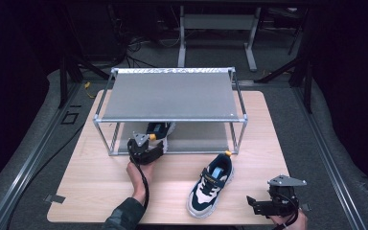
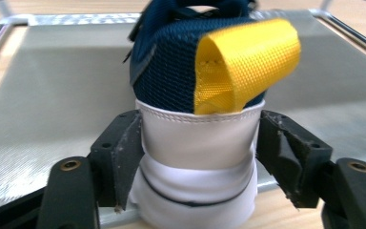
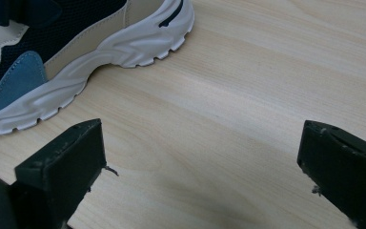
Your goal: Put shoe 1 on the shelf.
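While the left gripper clamps the heel of a navy sneaker at frame center on the rack's lower shelf, the right gripper hangs open beside the second sneaker, upper left.

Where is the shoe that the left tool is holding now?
In the high view, that shoe lies on the lower shelf of the metal rack, at its left front. The left tool grips its heel.

Both grippers black, 2 blocky jaws each w/ scuffed, chipped edges. Left gripper: brass-coloured screw set in each arm behind the jaws. Right gripper: grey 3-cornered plate on top, behind the jaws. Black cable trails back from each; dark sleeve on left forearm
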